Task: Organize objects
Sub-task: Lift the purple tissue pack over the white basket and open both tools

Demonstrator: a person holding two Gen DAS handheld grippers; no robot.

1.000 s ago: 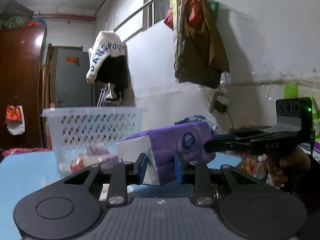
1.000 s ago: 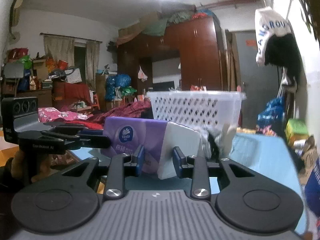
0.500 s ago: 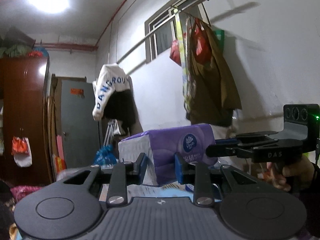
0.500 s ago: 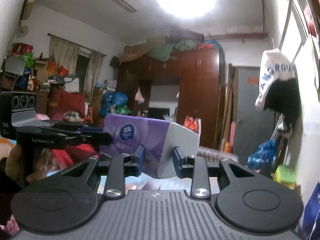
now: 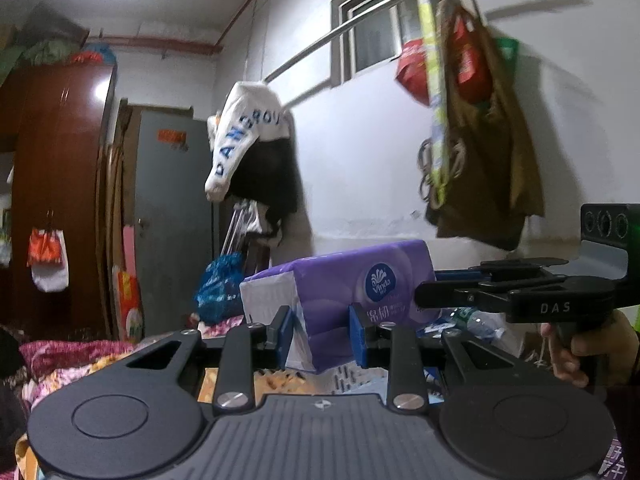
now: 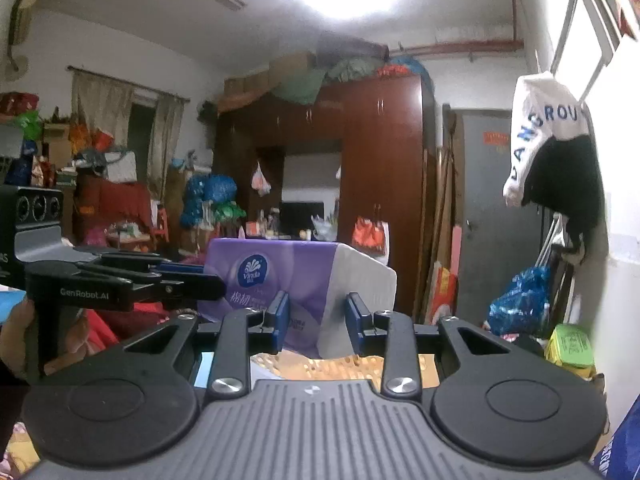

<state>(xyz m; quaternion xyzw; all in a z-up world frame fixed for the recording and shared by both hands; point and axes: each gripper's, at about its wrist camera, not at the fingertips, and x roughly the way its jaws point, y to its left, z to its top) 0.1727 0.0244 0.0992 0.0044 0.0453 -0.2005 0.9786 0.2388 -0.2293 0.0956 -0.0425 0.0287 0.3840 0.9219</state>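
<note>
Rising above the white basket seen a second ago, which has dropped out of view, the purple tissue pack (image 5: 352, 292) now hangs in open air, clear of any edge, bed clutter below. Left claw (image 5: 322, 330) and right claw (image 6: 318, 320) each stay clenched on one end, ready to carry it onward.

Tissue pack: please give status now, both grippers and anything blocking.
Left gripper and right gripper both clamped on the purple tissue pack. Pack held in the air, roughly level. Nothing blocking it in view.
</note>
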